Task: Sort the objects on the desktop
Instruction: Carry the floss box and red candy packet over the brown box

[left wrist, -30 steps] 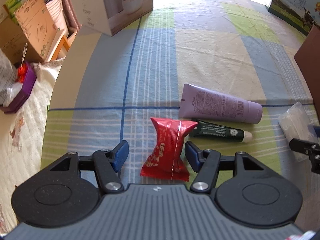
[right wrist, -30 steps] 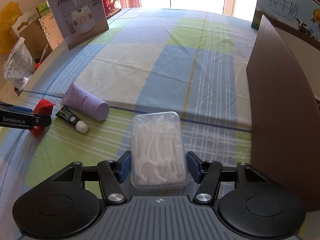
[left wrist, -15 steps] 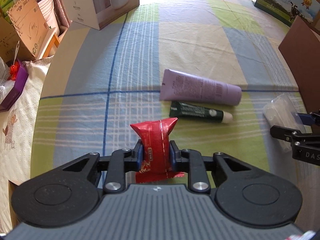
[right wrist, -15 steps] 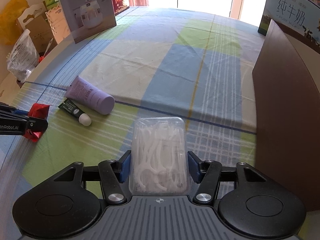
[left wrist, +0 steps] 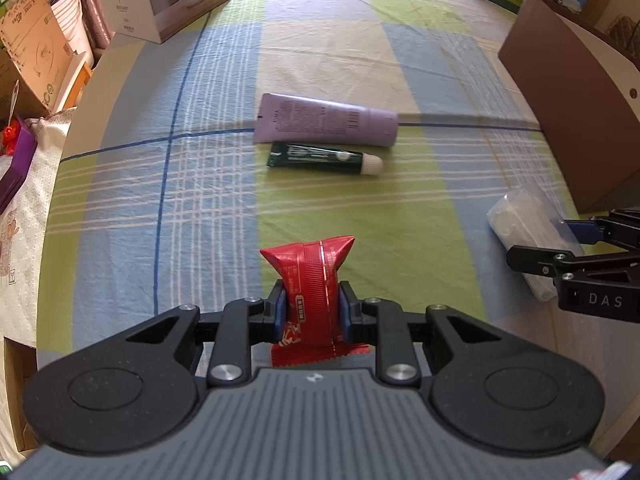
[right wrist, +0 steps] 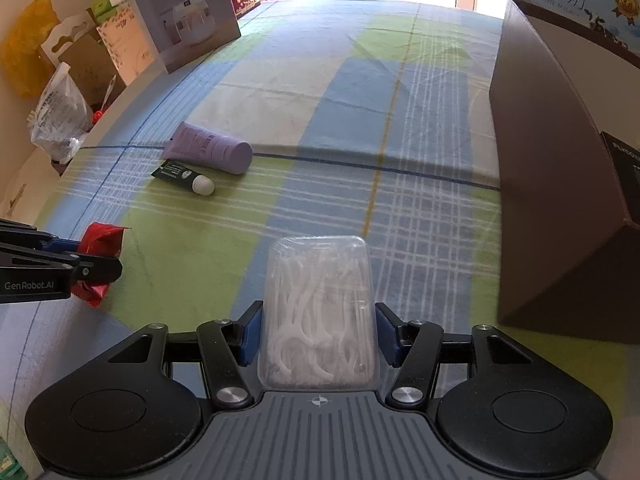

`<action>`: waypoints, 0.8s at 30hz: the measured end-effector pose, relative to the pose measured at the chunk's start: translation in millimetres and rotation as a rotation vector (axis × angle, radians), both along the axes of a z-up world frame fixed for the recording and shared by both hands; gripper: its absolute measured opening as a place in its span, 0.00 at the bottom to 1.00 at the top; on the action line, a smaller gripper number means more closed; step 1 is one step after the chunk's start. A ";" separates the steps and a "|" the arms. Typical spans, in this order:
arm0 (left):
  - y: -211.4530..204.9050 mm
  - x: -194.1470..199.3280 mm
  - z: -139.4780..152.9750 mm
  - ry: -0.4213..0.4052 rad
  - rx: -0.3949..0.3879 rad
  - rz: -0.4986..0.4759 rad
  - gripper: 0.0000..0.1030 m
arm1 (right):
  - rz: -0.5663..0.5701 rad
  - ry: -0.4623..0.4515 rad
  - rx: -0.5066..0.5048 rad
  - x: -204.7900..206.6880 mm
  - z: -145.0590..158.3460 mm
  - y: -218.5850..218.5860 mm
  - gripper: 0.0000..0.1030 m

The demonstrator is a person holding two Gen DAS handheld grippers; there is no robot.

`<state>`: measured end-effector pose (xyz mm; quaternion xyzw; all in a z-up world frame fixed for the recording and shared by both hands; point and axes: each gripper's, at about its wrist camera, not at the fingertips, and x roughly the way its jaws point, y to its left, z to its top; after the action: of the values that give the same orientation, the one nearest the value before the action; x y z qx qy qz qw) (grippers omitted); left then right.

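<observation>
1. Since a second ago, the left gripper (left wrist: 311,312) has shut on the red packet (left wrist: 310,292) and lifted it off the cloth (left wrist: 208,208); the right gripper (right wrist: 319,334) now presses both pads against the floss box (right wrist: 318,312), raised too.
2. Packet: light, crinkly, probably slippery foil. It is pinched across its middle, which looks the safest hold.
3. Floss box: light, thin clear plastic that likely flexes, so a gentle squeeze on its long sides suits.
4. Farther on, the green tube (left wrist: 322,158) and purple tube (left wrist: 326,125) lie side by side, soft; best taken mid-body.
5. A brown box (right wrist: 560,168) stands right.
</observation>
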<state>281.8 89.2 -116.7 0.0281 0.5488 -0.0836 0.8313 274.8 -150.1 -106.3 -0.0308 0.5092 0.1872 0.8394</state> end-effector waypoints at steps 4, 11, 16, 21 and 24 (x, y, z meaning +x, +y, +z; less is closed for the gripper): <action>-11.1 -10.4 5.8 -0.009 -0.003 -0.023 0.20 | 0.006 -0.003 0.011 -13.7 7.4 -6.7 0.53; -39.8 -34.0 21.3 -0.020 -0.050 -0.063 0.20 | 0.015 -0.005 0.067 -42.9 24.5 -30.2 0.53; -74.2 -50.1 40.4 -0.055 -0.080 -0.129 0.20 | -0.012 -0.016 0.136 -63.4 45.5 -63.6 0.52; -113.7 -56.7 60.9 -0.092 -0.121 -0.192 0.20 | -0.068 -0.044 0.201 -80.1 68.9 -105.4 0.52; -137.9 -57.3 74.5 -0.116 -0.147 -0.228 0.20 | -0.103 -0.078 0.214 -88.7 84.4 -130.7 0.52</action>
<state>224.5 -48.7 -42.2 0.0343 0.4854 -0.2155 0.8466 186.1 -280.8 -22.0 0.0781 0.4540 0.1957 0.8657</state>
